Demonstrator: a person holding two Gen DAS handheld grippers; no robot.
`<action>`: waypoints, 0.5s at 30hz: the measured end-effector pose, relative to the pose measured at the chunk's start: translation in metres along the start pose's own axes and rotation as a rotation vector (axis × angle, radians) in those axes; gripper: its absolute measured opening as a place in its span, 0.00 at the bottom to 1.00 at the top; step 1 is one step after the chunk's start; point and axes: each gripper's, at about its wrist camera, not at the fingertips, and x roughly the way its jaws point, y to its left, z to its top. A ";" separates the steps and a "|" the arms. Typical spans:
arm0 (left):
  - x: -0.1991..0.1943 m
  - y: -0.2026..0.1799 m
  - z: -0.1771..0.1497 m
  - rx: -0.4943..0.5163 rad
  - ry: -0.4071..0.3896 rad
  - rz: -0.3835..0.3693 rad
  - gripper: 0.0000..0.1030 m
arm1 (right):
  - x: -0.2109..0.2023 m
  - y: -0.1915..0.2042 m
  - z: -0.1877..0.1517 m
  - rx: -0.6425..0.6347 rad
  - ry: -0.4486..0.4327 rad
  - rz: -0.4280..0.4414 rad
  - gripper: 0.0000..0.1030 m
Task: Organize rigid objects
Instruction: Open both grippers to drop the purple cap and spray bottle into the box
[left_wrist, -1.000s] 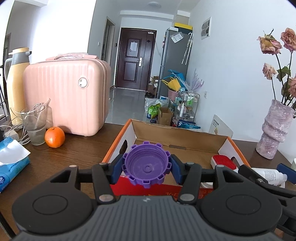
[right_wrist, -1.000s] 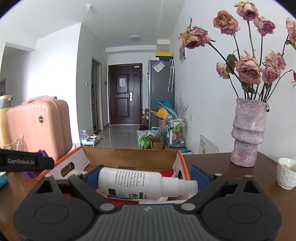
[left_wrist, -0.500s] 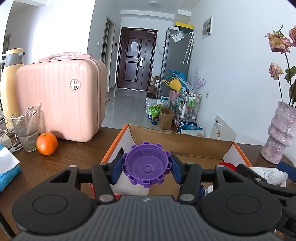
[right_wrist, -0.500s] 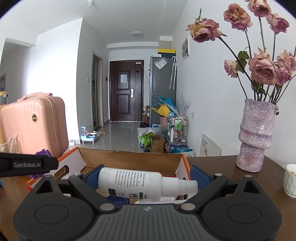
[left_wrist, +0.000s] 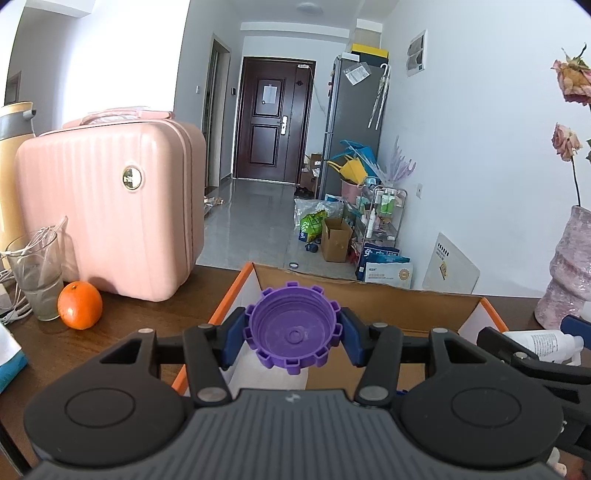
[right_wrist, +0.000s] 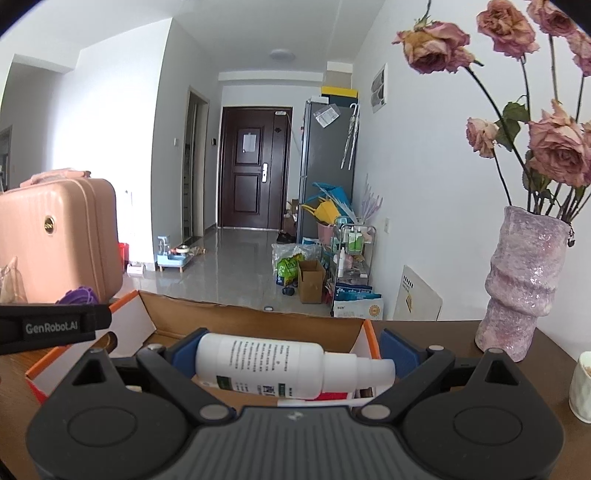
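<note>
**Holding two items over the open cardboard box**

Gripping a purple notched cap (left_wrist: 293, 334), the left gripper (left_wrist: 293, 338) has both blue pads pressed against the cap's rim, hollow side facing the camera. The cap sits above the left part of the cardboard box (left_wrist: 373, 293), near its orange-edged left wall.

The right gripper (right_wrist: 295, 360) is closed on a white spray bottle (right_wrist: 280, 363), which lies crosswise between the blue pads, nozzle end pointing right. The bottle is held above the box interior, near its right wall.

Surroundings on the wooden table (left_wrist: 147, 317):
- Pink suitcase (left_wrist: 107, 206), upright, left of the box.
- Orange (left_wrist: 79, 304), just beside a clear glass (left_wrist: 35, 273), in front of the suitcase.
- Textured pink vase (right_wrist: 521, 284) with dried roses, right of the box.
</note>
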 end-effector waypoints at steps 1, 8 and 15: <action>0.002 -0.001 0.000 0.002 0.001 0.003 0.52 | 0.003 -0.001 0.001 -0.002 0.007 0.001 0.94; 0.018 -0.004 0.001 0.015 0.011 0.020 0.52 | 0.024 -0.006 0.008 0.011 0.052 -0.019 0.94; 0.030 -0.008 0.000 0.040 0.026 0.032 0.52 | 0.040 -0.013 0.016 0.027 0.083 -0.018 0.95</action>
